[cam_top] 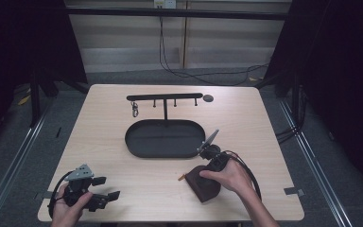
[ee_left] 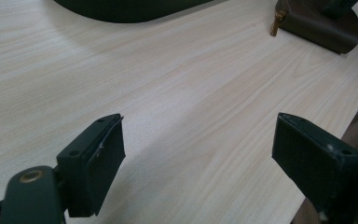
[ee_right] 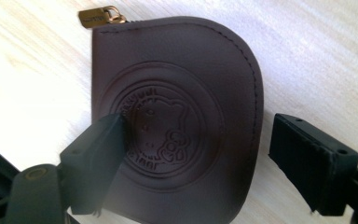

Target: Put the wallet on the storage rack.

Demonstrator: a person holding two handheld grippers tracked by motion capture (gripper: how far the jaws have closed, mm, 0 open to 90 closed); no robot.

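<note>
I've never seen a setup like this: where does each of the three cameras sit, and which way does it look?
High view: above the person's side, looking forward and down on the table; both forearms and tongs show.
Left gripper view: rides the left tongs, looking across bare wood; its open jaws show.
Right gripper view: rides the right tongs, looking down at the brown pouch.
All three share that pouch.

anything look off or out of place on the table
Nothing stands out. The brown pouch lies flat and zipped under the open right claw; the black tray and key rack stand square.

Wooden table (cam_top: 108, 142) bears tray (cam_top: 137, 142), pouch (cam_top: 201, 187), disc (cam_top: 208, 98).
</note>
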